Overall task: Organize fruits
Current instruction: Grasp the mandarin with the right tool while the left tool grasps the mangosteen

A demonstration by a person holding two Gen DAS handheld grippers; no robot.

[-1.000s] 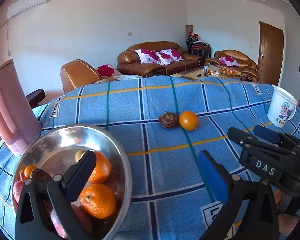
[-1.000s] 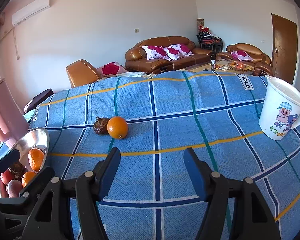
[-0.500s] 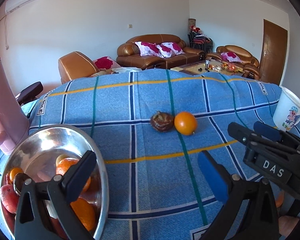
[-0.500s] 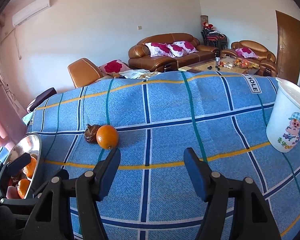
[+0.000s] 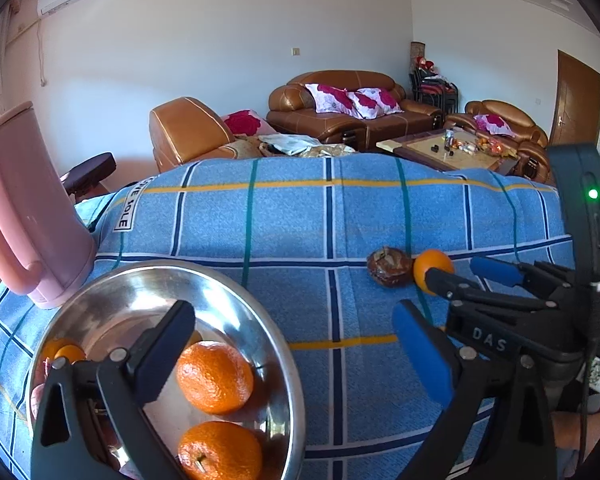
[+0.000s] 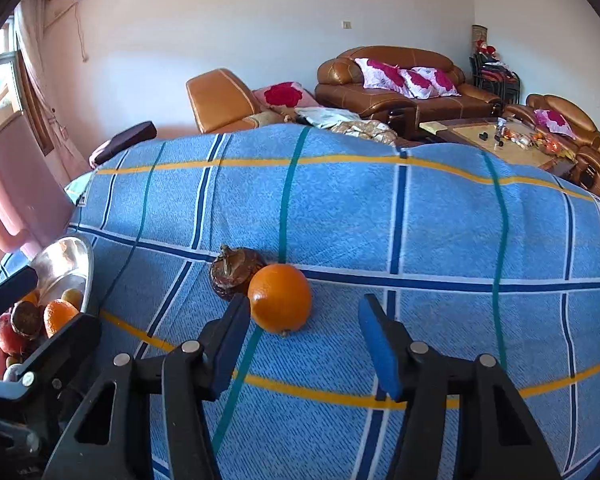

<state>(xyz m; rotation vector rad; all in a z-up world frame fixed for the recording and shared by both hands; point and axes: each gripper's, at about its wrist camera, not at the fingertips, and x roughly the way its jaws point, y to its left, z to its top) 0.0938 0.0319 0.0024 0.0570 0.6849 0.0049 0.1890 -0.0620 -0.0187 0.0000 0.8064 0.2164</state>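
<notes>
Out mid-table on the blue checked cloth (image 6: 440, 232), well clear of its edges, the round, firm, smooth-skinned orange (image 6: 280, 298) touches a dark brown wrinkled fruit (image 6: 230, 272), while the right gripper (image 6: 304, 336), jaws closing on nothing yet, should pinch its widest middle gently.

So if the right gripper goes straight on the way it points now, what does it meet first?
Most likely the orange on the blue cloth: it lies just ahead of the right gripper, nearer its left finger. The jaws are closing with nothing between them yet. The brown fruit sits behind it.
</notes>
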